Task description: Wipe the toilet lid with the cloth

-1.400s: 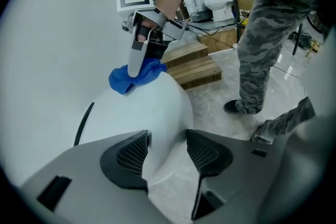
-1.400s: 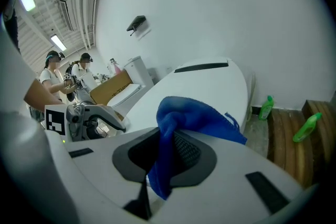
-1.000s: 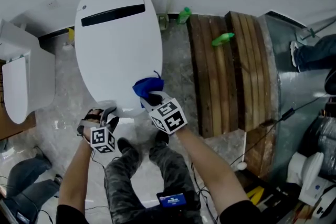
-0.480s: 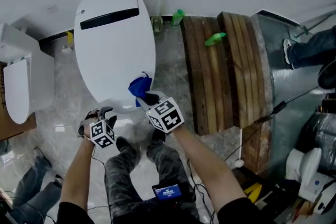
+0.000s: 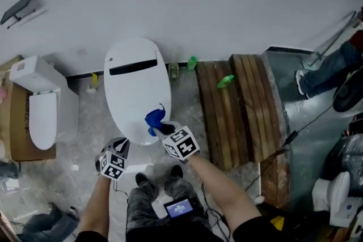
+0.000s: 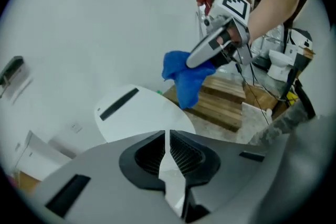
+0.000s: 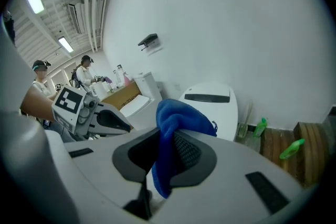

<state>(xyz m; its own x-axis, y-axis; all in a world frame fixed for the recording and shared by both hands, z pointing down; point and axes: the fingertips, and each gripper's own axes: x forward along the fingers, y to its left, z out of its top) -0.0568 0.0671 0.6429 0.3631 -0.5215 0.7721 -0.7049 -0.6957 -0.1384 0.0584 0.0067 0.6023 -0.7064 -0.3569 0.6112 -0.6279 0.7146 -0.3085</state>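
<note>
1. The grey marbled floor (image 5: 85,161) takes up most of the head view, with a plain white wall along the top.
2. A wooden pallet (image 5: 238,110) sits at 3 o'clock from the toilet.
3. The toilet lid (image 5: 136,88) is white, shut, and has a dark slot near the wall end. Its front edge points to 6 o'clock, toward the person.
4. There's a second toilet (image 5: 42,113) off at 9 o'clock, well apart.
5. The right hand-held gripper (image 5: 160,128) is at about 5 o'clock off the lid's front edge, and it's pinching the cloth between its pads.
6. The left hand-held gripper (image 5: 119,147) is at about 7 o'clock from the right one, just off the lid's front rim. Its jaws have just been closing and are pressed nearly together, with nothing between them.
7. The blue cloth (image 5: 153,119) bunches out of the right hand-held gripper at its 11 o'clock side, over the lid's front right edge. In the left gripper view it hangs in the air, clear of the lid.
8. A green spray bottle (image 5: 225,81) lies on the pallet.
</note>
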